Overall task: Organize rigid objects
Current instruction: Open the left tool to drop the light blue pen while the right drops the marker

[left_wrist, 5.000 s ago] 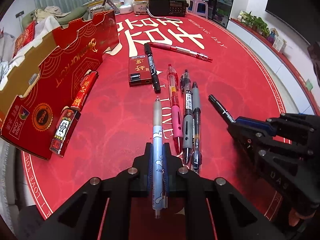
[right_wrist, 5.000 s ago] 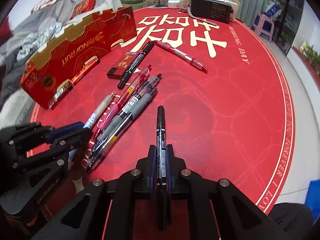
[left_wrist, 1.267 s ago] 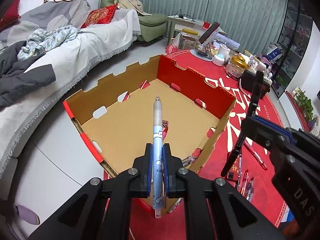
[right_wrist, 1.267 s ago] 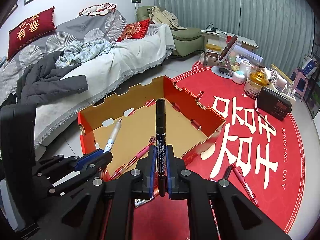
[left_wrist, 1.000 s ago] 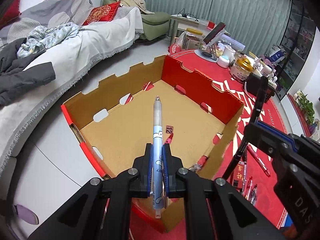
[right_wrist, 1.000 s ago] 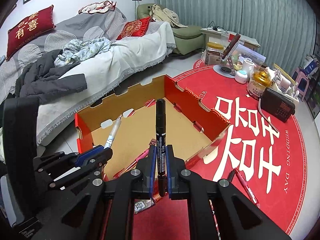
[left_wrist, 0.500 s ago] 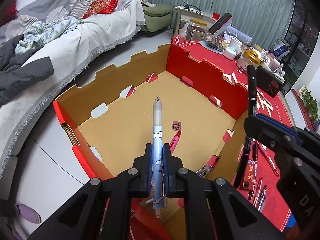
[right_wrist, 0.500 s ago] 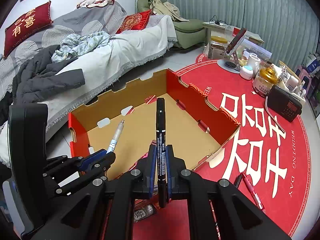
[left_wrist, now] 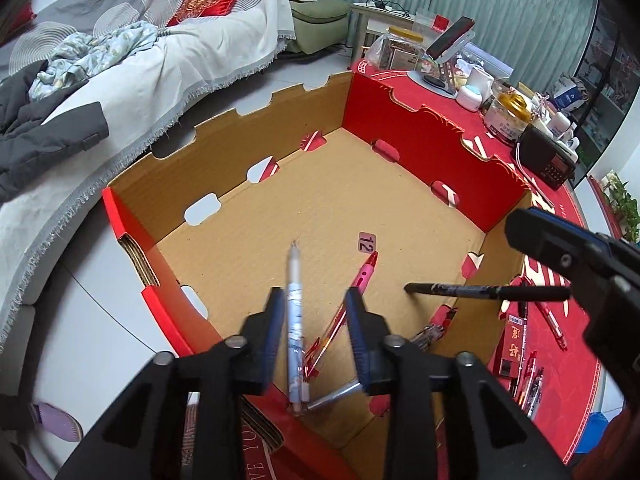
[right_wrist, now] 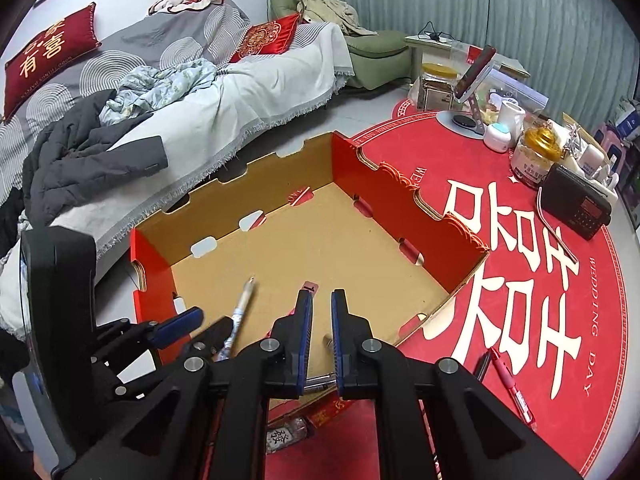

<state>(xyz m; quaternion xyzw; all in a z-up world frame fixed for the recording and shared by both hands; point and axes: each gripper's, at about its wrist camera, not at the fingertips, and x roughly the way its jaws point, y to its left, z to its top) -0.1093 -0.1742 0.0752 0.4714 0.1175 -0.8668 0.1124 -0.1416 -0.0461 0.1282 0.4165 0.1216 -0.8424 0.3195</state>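
A red cardboard box (left_wrist: 400,128) (right_wrist: 384,184) with a brown floor lies open below both grippers. My left gripper (left_wrist: 312,320) (right_wrist: 204,326) hangs over its near edge and its jaws are opening. The blue-and-white pen (left_wrist: 294,320) (right_wrist: 240,312) stands loose between them, no longer pressed by the pads. My right gripper (right_wrist: 321,300) (left_wrist: 536,236) shows a narrow empty gap between its pads. The black marker (left_wrist: 480,290) hangs level in the air over the box's near right corner, free of the gripper. A pink pen (left_wrist: 360,280) and a grey pen (left_wrist: 332,394) lie in the box.
The box sits at the edge of a round red table mat (right_wrist: 560,360). Several pens (left_wrist: 532,380) and a small red packet (left_wrist: 510,344) lie to the right of it. A black radio (right_wrist: 576,208), jars (right_wrist: 536,156) and a phone stand (right_wrist: 472,76) crowd the far side. A sofa with clothes (right_wrist: 160,92) is on the left.
The left jaws have parted and the blue-and-white pen now leans loose between them. The black marker has left the right jaws and turned level over the box. Both grippers sank slightly.
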